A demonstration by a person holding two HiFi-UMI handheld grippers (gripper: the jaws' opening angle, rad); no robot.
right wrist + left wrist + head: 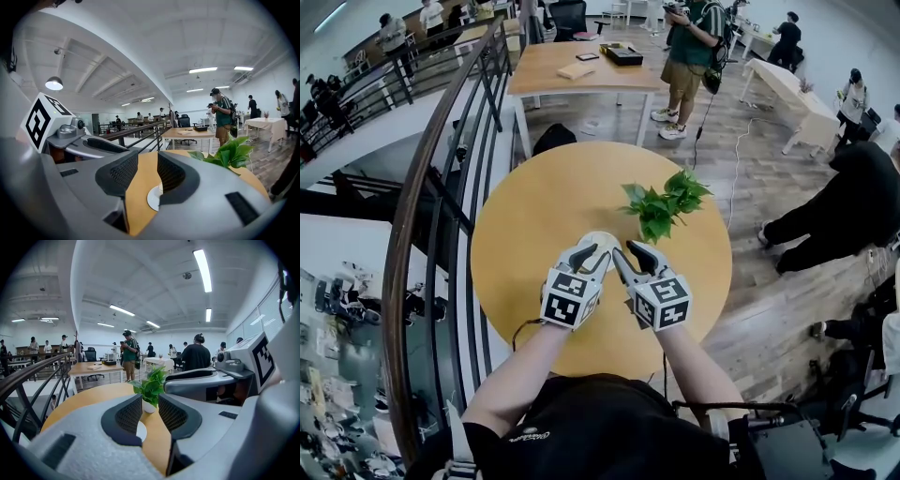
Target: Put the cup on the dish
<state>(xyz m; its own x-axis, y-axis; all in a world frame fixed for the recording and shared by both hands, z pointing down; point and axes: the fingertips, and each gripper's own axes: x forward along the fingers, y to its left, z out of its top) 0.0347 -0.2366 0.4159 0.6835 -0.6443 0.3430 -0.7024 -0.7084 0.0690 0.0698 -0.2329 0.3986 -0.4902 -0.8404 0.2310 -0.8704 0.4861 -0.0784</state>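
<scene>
The person is holding both grippers side by side over the near half of the round wooden desk (534, 216), tips pointing toward the far side; the left gripper (592, 255) is showing its jaws standing a little apart in the left gripper view, with nothing between the pads, only bare desk and the potted plant (151, 385) showing beyond the gap; the right gripper (628, 253) is keeping its jaws at a narrow gap too, gripping nothing, with bare wood showing between them; the white dish (600, 238) is lying flat on the desk just beyond the tips of both grippers, between them, peeking out under the left jaws (140, 431) and under the right jaws (153, 199); a pale raised shape is sitting on the dish at the edge of the right jaws, and whether it is the cup cannot be told; the plant is standing farther off and to the right of the dish
</scene>
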